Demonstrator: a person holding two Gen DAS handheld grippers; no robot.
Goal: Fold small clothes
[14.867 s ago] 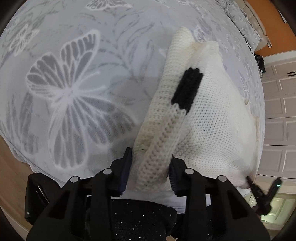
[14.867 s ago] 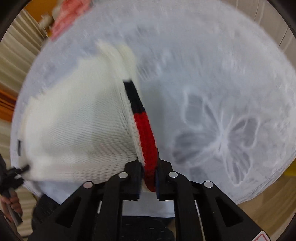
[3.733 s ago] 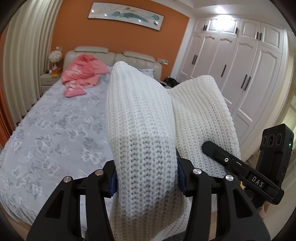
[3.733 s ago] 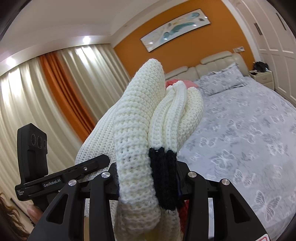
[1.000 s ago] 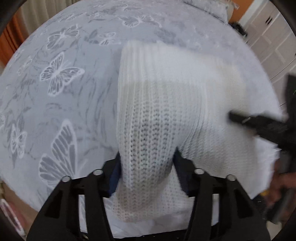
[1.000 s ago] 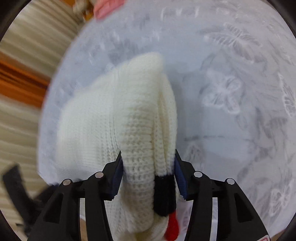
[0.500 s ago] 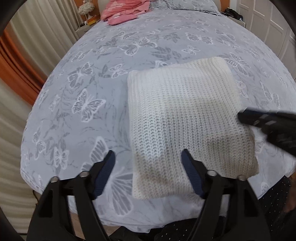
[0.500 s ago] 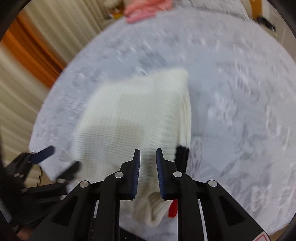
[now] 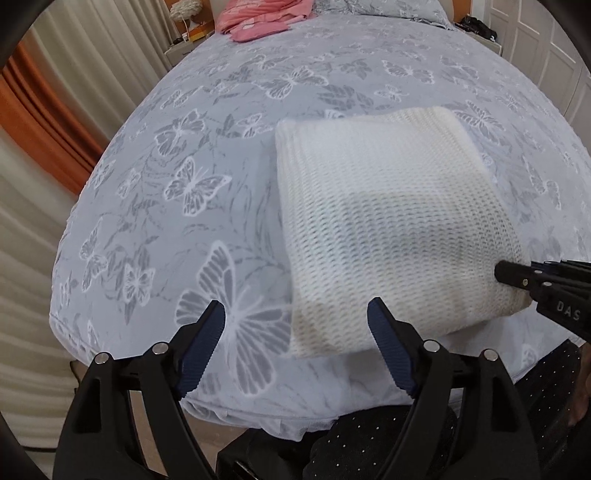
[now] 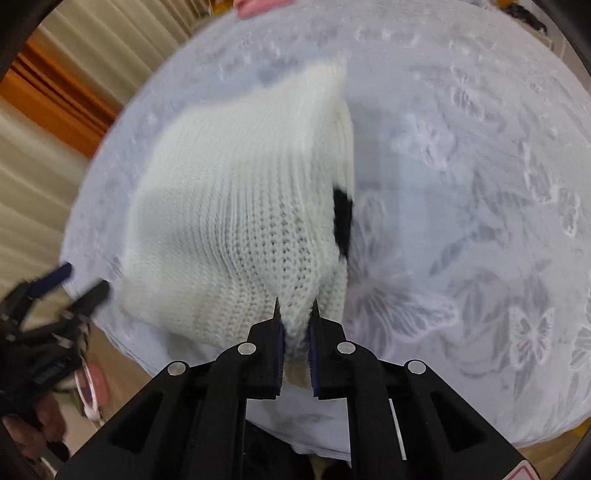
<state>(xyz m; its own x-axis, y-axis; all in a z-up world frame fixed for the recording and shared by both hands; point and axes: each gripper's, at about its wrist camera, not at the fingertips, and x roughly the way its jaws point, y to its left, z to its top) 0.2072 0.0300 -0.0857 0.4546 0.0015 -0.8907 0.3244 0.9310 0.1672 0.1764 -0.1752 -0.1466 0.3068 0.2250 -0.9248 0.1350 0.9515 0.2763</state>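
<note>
A cream knitted sweater (image 9: 388, 221) lies folded into a rectangle near the front edge of the bed. My left gripper (image 9: 295, 325) is open and empty, just in front of the sweater's near left corner. My right gripper (image 10: 294, 314) is shut on the sweater (image 10: 240, 206) at its near edge, pinching a fold of knit; a black patch (image 10: 341, 218) shows on its right side. The right gripper (image 9: 517, 275) also shows in the left wrist view at the sweater's right corner, and the left gripper (image 10: 79, 284) shows blurred in the right wrist view.
The bed (image 9: 221, 155) has a grey butterfly-print cover. Pink clothes (image 9: 258, 18) lie at its far end near the headboard. Curtains (image 9: 55, 92) hang on the left, white wardrobe doors (image 9: 546, 37) on the right. The bed's front edge is right below my grippers.
The sweater went from held up in both grippers to lying flat on the bed. My left gripper has let go and opened. My right gripper has closed on the sweater's near edge.
</note>
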